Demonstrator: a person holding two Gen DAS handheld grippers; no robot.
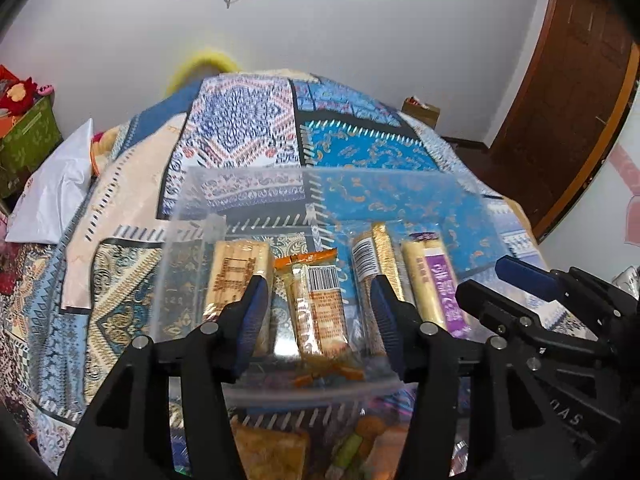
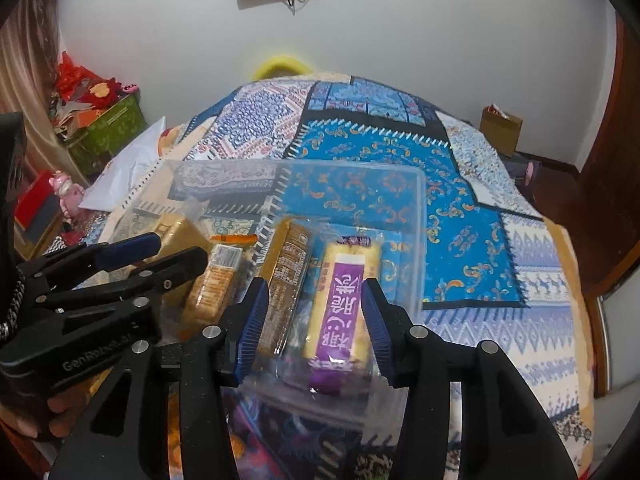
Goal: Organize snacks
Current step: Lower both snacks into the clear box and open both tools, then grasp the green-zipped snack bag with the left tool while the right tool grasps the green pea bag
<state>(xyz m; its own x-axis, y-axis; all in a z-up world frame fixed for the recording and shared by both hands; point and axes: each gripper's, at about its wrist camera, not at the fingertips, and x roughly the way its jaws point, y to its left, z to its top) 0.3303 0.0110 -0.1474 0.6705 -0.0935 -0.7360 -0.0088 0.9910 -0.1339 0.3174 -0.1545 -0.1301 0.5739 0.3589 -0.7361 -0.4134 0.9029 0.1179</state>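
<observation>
Nearest, the left gripper (image 1: 318,316) stands released astride the orange-wrapped cracker pack (image 1: 318,312), and the right gripper (image 2: 314,320) stands parted around the purple-labelled yellow snack pack (image 2: 340,304), pads apparently clear. Both packs lie inside the clear plastic bin (image 2: 416,200), so placing looks finished; next, lift away and fetch another snack. Beyond stretch the blue patchwork quilt (image 2: 472,240) and the white wall (image 2: 400,20).

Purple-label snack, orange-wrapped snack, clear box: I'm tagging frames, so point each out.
Purple-label snack (image 2: 339,312): right wrist view, on its purple label.
Orange-wrapped snack (image 1: 320,312): left wrist view, mid-wrapper.
Clear box (image 2: 418,216): right wrist view, on its right wall.
</observation>
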